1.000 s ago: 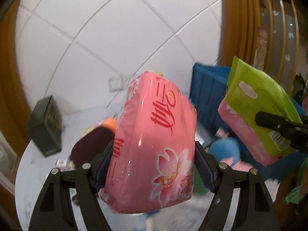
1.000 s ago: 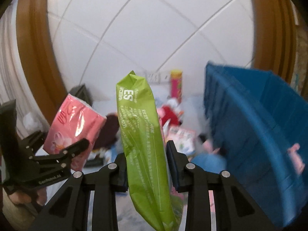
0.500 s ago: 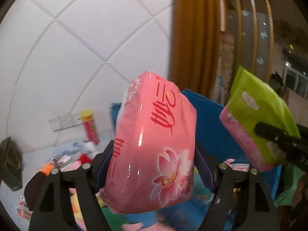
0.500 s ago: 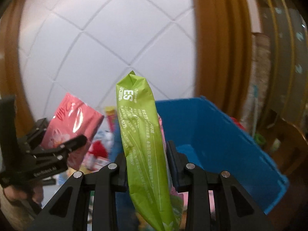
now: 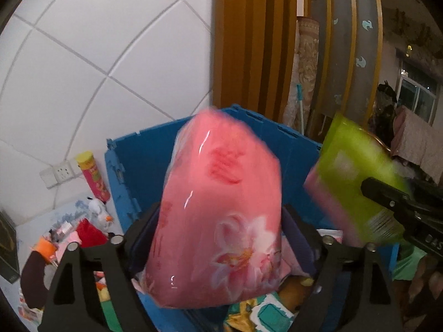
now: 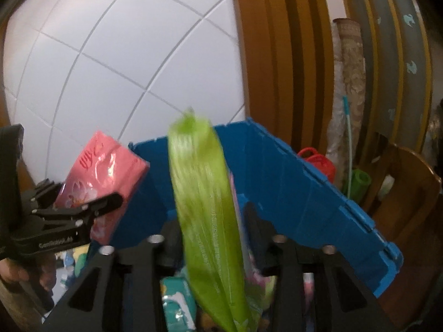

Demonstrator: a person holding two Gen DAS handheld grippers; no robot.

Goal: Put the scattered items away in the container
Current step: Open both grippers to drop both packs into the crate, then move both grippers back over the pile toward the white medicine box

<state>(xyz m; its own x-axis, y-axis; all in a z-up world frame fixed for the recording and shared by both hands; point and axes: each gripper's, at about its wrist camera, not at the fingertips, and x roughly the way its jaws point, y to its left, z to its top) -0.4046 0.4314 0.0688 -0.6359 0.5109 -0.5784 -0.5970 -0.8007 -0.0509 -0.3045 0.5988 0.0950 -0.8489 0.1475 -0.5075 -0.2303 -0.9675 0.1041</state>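
My left gripper (image 5: 221, 229) stands over the blue crate (image 5: 144, 149) with the pink tissue pack (image 5: 218, 215) between its jaws; the jaws look spread and the pack is blurred, tilting down. My right gripper (image 6: 213, 238) is also over the blue crate (image 6: 299, 182); the green packet (image 6: 207, 202) sits blurred between widened jaws. Each gripper shows in the other's view: the right one (image 5: 398, 202) with the green packet (image 5: 357, 174), the left one (image 6: 80, 210) with the pink pack (image 6: 102, 177).
The crate holds several packets and a teal pack (image 6: 177, 301). Left of the crate on the white table lie a yellow-lidded tube can (image 5: 92, 177), a plush toy (image 5: 98, 210) and other loose items. A wooden frame (image 5: 243, 41) and a wooden chair (image 6: 409, 199) stand behind the crate.
Both grippers have swung right to above the open crate. Both sets of jaws have widened and the pink pack and green packet are slipping down, blurred by motion.
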